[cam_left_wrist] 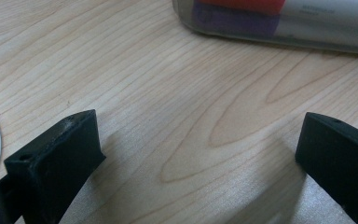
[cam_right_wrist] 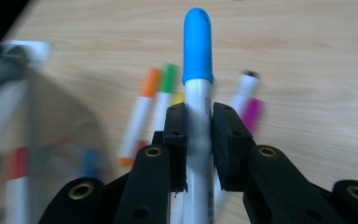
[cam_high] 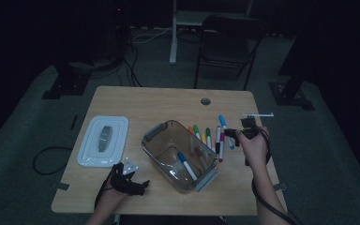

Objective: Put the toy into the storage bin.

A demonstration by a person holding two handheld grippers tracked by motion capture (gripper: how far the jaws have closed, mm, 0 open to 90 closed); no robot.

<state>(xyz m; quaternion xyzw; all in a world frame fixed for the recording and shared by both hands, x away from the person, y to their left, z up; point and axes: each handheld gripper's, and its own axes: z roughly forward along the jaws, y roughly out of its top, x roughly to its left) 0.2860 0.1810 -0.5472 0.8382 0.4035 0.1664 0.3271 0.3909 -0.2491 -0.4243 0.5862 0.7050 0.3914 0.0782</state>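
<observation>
- The high view looks from up above, forward and down, far enough back to take in the whole light wooden table and the dark floor around it.
- The left gripper view sits very low, right next to the table top, looking along it between two black jaws set wide apart.
- The right gripper view looks along its jaws from close up, down at the table.
- The high view and the right gripper view both catch the row of coloured marker pens.

The container is smeared by blur, marker barrel's lower end perhaps behind the jaws
</observation>
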